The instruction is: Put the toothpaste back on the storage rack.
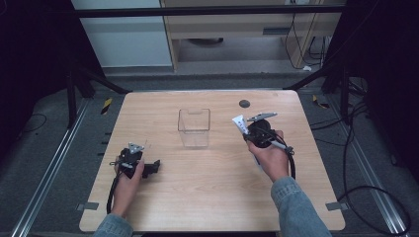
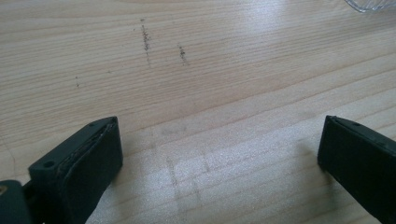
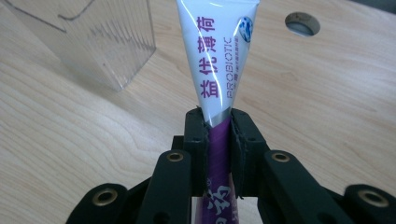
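Clamping a tube of toothpaste (image 3: pixel 215 60) between its two black jaws, the right hand-held gripper (image 3: pixel 218 135) grips it across the body where white print gives way to purple, with the flat crimped end pointing up and away from the camera. In the high view this right hand-held gripper (image 1: pixel 245 129) is lifted above the right half of the desk (image 1: pixel 212 197), and the tube's white end (image 1: pixel 239 123) sticks out toward the clear plastic box (image 1: pixel 194 127) standing just to its left near the desk's middle. The box is upright, open at the top and looks empty.

The left hand-held gripper (image 2: pixel 219 154) has its jaws wide apart with nothing between them, only bare wood grain below; in the high view the left hand-held gripper (image 1: pixel 154 166) lies low on the left half of the desk, well apart from the box.

By my judgement the tube is light and soft: the walls give under pressure, so a hard squeeze could bulge it or push paste toward the cap, and its glossy skin may slide in the pads. The present hold across the flattened part near the crimp seems sensible, since that part is thin and stiffer.

Counted: one tube, one clear box, two hand-held grippers, and one round dark hole (image 1: pixel 244 103) in the desk beyond the tube.
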